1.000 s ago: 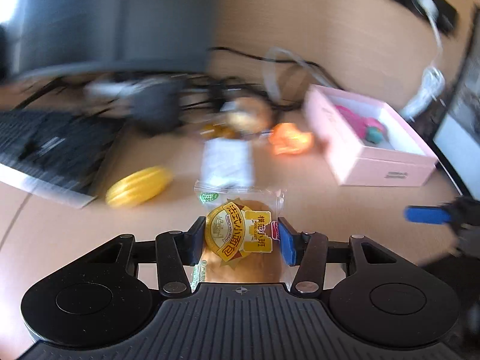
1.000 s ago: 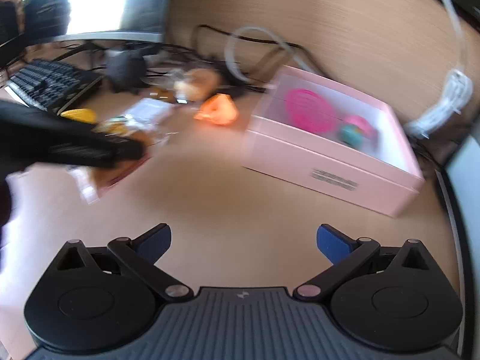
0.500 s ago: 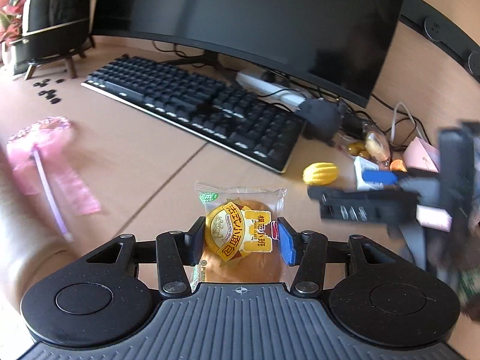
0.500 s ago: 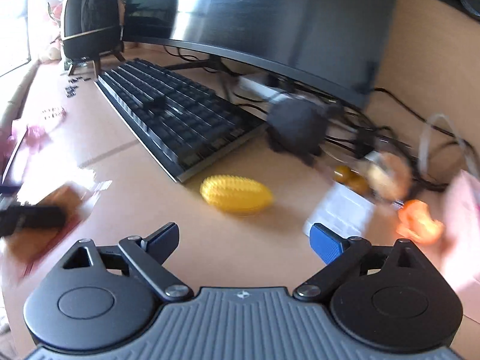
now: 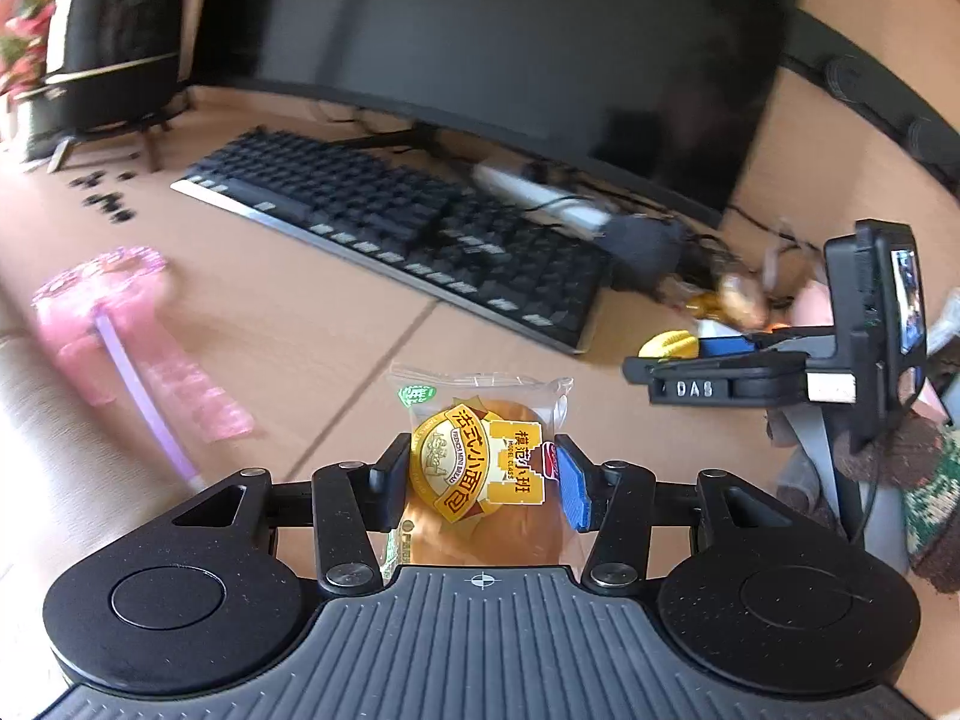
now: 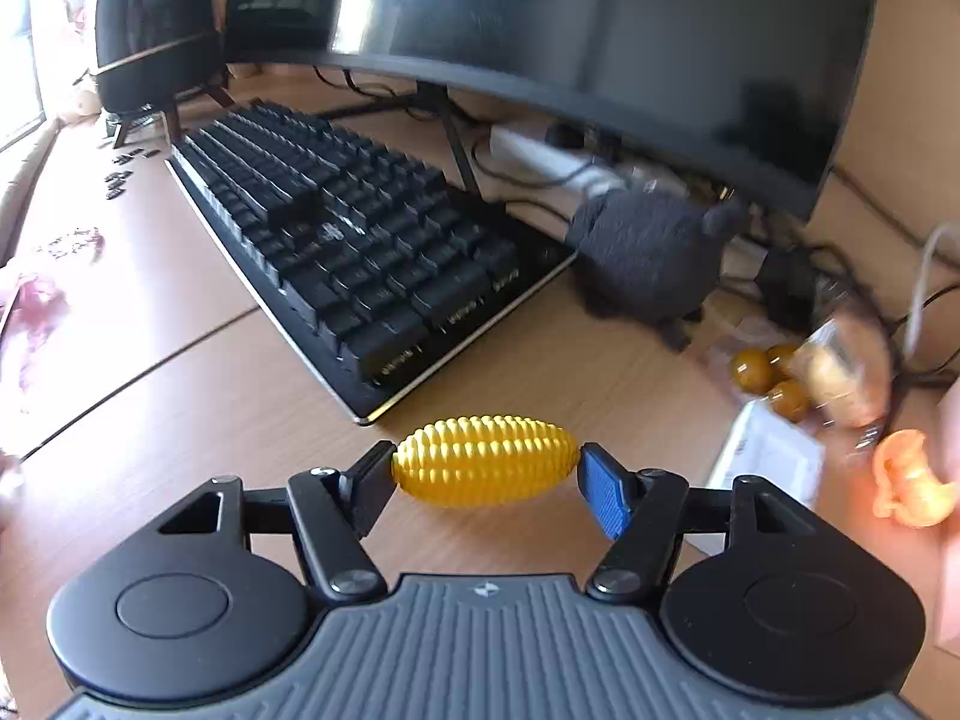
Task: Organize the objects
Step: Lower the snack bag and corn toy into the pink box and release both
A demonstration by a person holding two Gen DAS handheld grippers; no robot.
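On a wooden desk (image 6: pixel 198 414), the count runs as follows: one wide monitor (image 6: pixel 630 30) across the top of the frame; one black keyboard (image 6: pixel 354 252) at centre; two dark rounded speakers (image 6: pixel 156 30) at upper left; one yellow knobbly ball (image 6: pixel 485 461) at lower centre; three brown beads (image 6: pixel 753 371) at right; one orange toy (image 6: pixel 909 483) at the right edge; one grey plush toy (image 6: pixel 651 252) right of centre; one white power strip (image 6: pixel 540 156) under the monitor. The left wrist view adds one wrapped bun (image 5: pixel 480 468) at lower centre and one pink wand (image 5: pixel 120 330) at left. Two grippers show, one per view. Scattered small black pieces at upper left are too blurred to count.
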